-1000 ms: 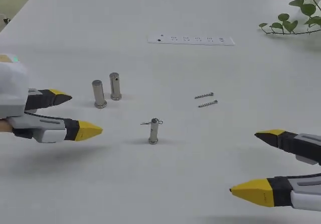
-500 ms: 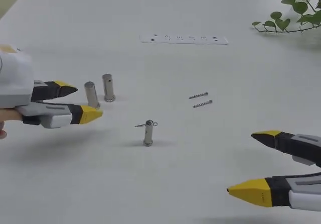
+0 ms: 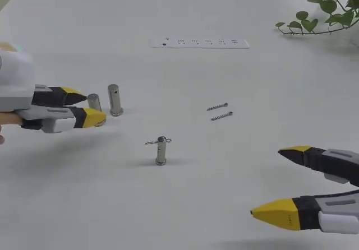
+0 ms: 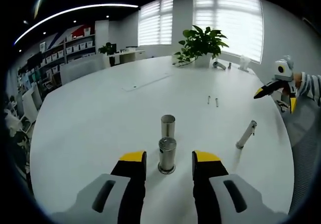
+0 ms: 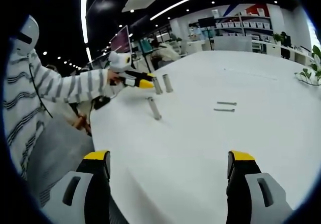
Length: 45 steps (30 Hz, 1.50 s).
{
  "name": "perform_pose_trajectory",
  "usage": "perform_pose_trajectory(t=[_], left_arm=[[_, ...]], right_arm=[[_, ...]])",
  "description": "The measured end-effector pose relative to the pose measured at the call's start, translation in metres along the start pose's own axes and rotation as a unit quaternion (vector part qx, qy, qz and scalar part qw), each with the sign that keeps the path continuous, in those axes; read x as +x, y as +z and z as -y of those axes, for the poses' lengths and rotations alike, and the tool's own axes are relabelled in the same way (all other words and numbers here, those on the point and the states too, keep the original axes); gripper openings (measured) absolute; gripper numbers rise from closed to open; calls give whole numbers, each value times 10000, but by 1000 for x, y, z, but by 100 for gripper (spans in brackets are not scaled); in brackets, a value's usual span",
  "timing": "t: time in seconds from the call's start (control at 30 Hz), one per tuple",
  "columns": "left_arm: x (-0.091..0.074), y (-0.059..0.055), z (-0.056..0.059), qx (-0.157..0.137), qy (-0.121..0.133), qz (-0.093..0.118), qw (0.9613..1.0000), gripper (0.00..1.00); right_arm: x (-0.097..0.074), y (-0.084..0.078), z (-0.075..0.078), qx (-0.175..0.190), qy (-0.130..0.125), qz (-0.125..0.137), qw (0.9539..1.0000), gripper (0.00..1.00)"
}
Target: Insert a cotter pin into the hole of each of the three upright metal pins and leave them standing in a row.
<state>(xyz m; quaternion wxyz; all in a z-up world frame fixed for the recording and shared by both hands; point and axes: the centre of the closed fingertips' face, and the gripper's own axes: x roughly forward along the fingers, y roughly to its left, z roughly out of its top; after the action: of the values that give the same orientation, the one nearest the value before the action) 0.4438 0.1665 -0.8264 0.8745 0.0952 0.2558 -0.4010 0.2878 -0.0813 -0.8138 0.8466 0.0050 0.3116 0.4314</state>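
L gripper (image 3: pixel 95 107) half-hides metal pin (image 3: pixel 93 99).

White pwr strip (image 3: pixel 199 43) flat on table (image 3: pixel 168 216), far side; leafy plant (image 3: pixel 303 15) at far-right corner.

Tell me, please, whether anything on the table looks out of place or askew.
Nothing is toppled or damaged. The fitted metal pin stands apart from the two bare metal pins, out of their line, and two loose cotter pins lie flat nearby.
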Motion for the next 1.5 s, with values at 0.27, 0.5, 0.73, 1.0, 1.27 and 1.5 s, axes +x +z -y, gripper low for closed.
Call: perform_pose_trajectory(t=[0.27, 0.5, 0.73, 1.0, 1.27, 1.5], left_arm=[[5, -3, 0, 30, -41, -85, 10000, 29], [10, -1, 0, -17, -103, -33, 9999, 24], [14, 0, 3, 43, -139, -31, 9999, 19], [15, -4, -1, 77, -34, -71, 9999, 13], [14, -4, -4, 4, -6, -21, 10000, 12], [14, -4, -7, -171, 46, -15, 9998, 11]], right_arm=[[2, -2, 2, 47, -28, -84, 9999, 98], [5, -2, 0, 76, 17, -104, 9999, 98], [6, -2, -2, 70, 54, -120, 9999, 98], [6, -4, -1, 76, -17, -130, 9999, 97], [7, -6, -2, 67, -36, -133, 9999, 97], [9, -4, -1, -109, -97, -163, 9998, 96]])
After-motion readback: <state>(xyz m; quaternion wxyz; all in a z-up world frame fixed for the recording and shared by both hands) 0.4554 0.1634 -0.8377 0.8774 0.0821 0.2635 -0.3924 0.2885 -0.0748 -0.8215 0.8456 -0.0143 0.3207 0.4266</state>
